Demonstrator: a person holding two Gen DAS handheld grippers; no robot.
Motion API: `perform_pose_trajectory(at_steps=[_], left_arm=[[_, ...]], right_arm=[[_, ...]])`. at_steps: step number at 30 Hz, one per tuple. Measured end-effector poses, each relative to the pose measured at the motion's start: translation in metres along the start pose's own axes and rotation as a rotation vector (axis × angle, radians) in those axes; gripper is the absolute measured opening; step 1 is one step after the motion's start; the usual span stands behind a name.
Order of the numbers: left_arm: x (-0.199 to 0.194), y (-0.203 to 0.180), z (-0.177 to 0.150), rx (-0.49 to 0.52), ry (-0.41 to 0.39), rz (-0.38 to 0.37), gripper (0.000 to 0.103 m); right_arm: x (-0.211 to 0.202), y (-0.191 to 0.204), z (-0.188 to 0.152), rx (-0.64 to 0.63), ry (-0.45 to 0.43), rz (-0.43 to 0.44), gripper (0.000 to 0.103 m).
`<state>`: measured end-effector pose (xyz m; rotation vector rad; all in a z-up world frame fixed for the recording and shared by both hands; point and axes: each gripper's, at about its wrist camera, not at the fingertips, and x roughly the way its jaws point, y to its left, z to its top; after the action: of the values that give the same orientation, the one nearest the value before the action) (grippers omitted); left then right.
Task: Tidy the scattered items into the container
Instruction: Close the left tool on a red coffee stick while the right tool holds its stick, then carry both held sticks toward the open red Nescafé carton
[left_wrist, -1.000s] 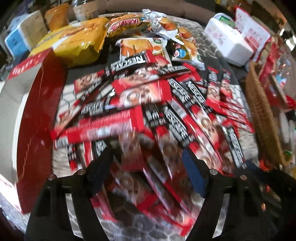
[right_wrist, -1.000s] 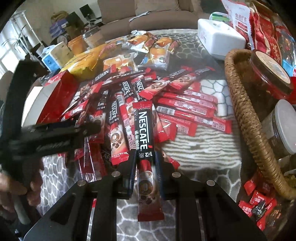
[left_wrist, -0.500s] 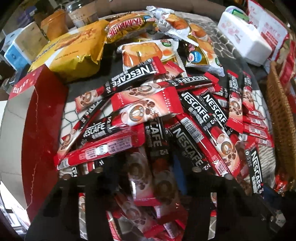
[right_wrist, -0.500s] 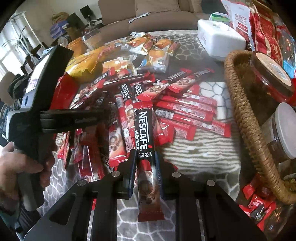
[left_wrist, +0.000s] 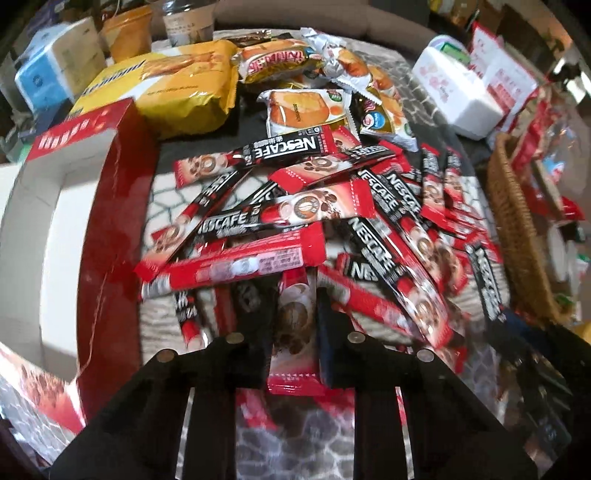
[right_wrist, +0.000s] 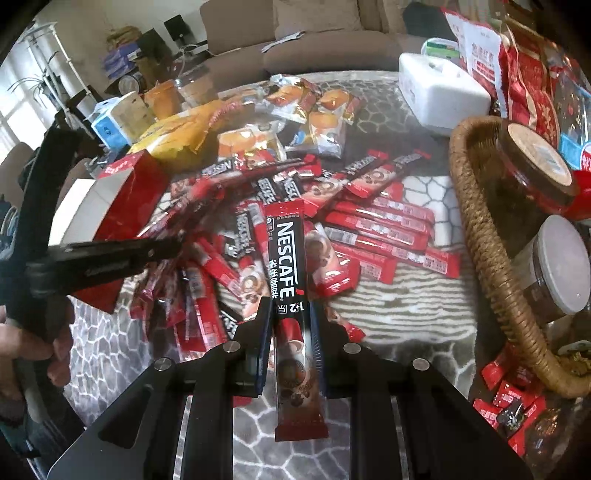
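Note:
Several red and black Nescafe coffee sticks lie in a heap on the patterned table. An open red carton with a white inside stands at the left of the heap; it also shows in the right wrist view. My left gripper is shut on a coffee stick at the near edge of the heap. My right gripper is shut on another Nescafe stick, held above the heap. The left gripper also shows in the right wrist view.
A wicker basket with jars stands at the right. A white box, yellow snack bags and pastry packets lie behind the heap. Small red packets lie at the near right.
My left gripper went down into the heap and closed on a stick, then lifted a little. My right gripper kept its stick and stayed in place.

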<state>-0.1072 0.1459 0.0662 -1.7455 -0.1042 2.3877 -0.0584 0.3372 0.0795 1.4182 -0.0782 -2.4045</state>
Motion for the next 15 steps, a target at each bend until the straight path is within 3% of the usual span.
perform_pose_trajectory(at_steps=[6,15], left_arm=[[-0.032,0.024,-0.025,-0.019,-0.027,-0.118,0.018],[-0.057,0.046,-0.072,0.055,-0.025,-0.148,0.016]], right_arm=[[-0.012,0.018,0.000,-0.013,-0.013,0.017,0.019],[-0.023,0.047,-0.002,-0.021,-0.023,0.043,0.019]])
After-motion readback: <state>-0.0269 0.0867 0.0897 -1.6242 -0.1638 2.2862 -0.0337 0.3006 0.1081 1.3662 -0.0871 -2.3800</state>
